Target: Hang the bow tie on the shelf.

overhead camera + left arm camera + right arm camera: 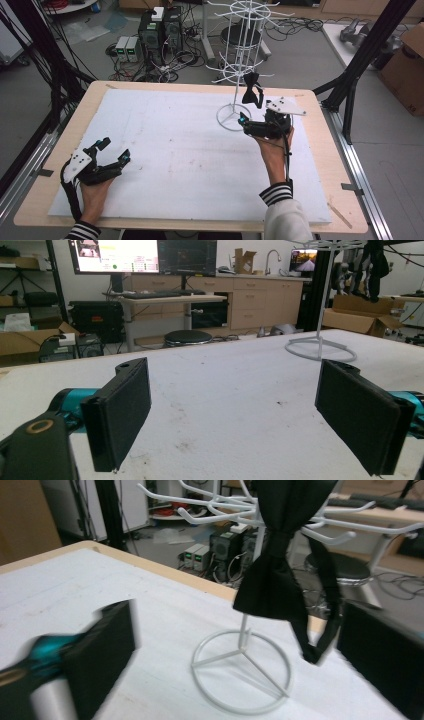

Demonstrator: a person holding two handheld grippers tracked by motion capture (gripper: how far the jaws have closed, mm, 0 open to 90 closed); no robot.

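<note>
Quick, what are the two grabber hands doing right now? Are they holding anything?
Left gripper: open, holding nothing, over the table.
Right gripper: open, holding nothing; the black bow tie hangs on the white rack.

Surface point(150, 150): lying white and faintly smudged inside a pale wooden border.
Floor behind: carrying two black computer towers point(161, 30) side by side, two small grey boxes point(127, 48) just left of them, tangled cables point(170, 62) around them.
Round stool point(235, 35): standing beyond the far edge.
Cardboard box point(407, 75): sitting at far right.
Monitors point(142, 255): glowing on a desk across the room.
Wooden cabinets point(250, 300): lining the back wall.
</note>
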